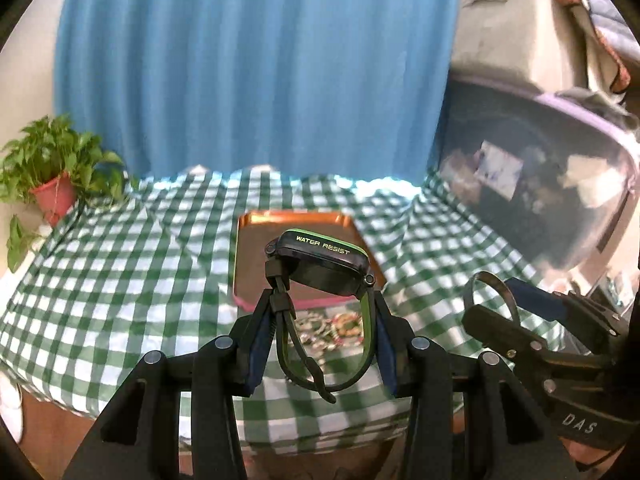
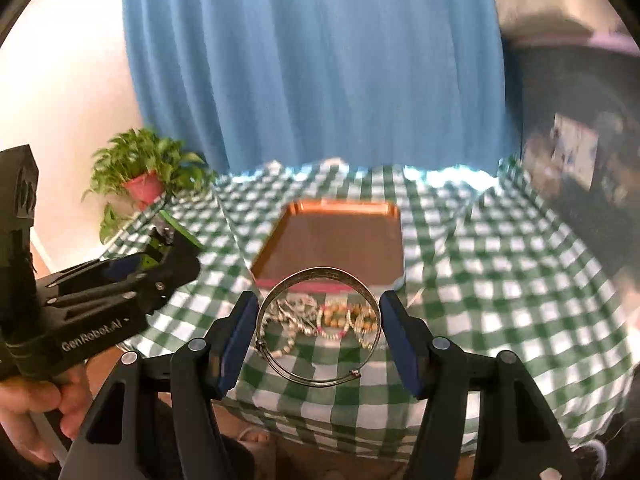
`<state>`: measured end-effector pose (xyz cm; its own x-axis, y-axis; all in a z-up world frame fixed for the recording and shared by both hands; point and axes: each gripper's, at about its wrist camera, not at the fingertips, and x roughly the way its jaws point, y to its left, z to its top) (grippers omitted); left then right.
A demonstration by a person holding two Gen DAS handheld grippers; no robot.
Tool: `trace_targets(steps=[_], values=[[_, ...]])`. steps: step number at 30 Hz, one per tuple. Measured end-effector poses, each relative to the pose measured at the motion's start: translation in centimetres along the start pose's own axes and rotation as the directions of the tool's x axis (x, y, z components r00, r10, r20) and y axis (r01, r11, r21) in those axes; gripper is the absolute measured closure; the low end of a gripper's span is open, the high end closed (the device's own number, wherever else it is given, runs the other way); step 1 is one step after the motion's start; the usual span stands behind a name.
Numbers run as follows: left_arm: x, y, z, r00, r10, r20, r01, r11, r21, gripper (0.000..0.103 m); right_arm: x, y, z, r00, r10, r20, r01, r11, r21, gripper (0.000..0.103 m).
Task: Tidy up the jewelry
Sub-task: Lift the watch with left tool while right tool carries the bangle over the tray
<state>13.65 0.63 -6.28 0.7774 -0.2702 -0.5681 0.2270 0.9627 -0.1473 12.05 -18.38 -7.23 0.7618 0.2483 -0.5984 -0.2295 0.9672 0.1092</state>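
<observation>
The left gripper (image 1: 320, 336) is clamping a black digital watch (image 1: 320, 264) with a green-lined strap; both blue pads (image 1: 260, 344) are pressing on the outside of the strap loop, one on each side, so the fingers are closed on the strap. The watch case, lettered "WATER RESIST", is sticking up past the fingertips and tilting, and the buckle end of the strap is hanging down between the fingers.

The right gripper (image 2: 318, 332) is holding a thin metal bangle (image 2: 318, 324) raised above the cloth. The ring is standing between its two blue pads (image 2: 234, 344); the left pad is touching the ring, while at the right pad a slight gap seems to be showing, so whether it is fully pinched I cannot tell. The bangle's clasp end is pointing down toward the camera.

An orange tray (image 2: 280, 240) is lying on the green-and-white checked tablecloth (image 2: 500, 280). Just on the near side of the tray, a small heap of jewelry (image 2: 332, 320) — beads and silvery chains — is resting on the cloth, showing through the bangle in the right wrist view and through the watch strap in the left wrist view. Both held pieces are hovering on the near side of the tray, above that heap.

Far to the left of the tray, a potted plant (image 2: 140, 172) is standing at the table's corner. Behind the tray, a blue curtain (image 2: 312, 60) is hanging.
</observation>
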Motion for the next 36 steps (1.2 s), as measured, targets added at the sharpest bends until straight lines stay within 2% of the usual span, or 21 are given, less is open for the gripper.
trace_targets(steps=[9, 14, 22, 27, 36], values=[[-4.9, -1.7, 1.3, 0.996, 0.057, 0.069, -0.059, 0.998, 0.024, 0.057, -3.9, 1.2, 2.1, 0.993, 0.049, 0.106, -0.042, 0.997, -0.061, 0.044], [-4.6, -1.8, 1.4, 0.994, 0.096, 0.056, -0.098, 0.994, 0.050, 0.057, -3.6, 1.3, 2.5, 0.988, 0.075, 0.133, -0.067, 0.996, -0.066, 0.044], [-1.0, -0.7, 2.3, 0.992, 0.113, 0.054, -0.117, 0.990, 0.078, 0.057, -0.1, 1.7, 3.1, 0.989, 0.067, 0.134, -0.054, 0.994, -0.093, 0.044], [3.1, 1.2, 3.3, 0.995, 0.100, 0.031, -0.101, 0.994, 0.049, 0.057, 3.7, 1.5, 3.8, 0.992, 0.059, 0.112, -0.048, 0.993, -0.104, 0.044], [11.1, 3.5, 4.6, 0.996, 0.092, -0.004, -0.091, 0.995, 0.049, 0.057, 10.0, 0.5, 5.7, 0.993, 0.051, 0.103, -0.037, 0.991, -0.129, 0.044]])
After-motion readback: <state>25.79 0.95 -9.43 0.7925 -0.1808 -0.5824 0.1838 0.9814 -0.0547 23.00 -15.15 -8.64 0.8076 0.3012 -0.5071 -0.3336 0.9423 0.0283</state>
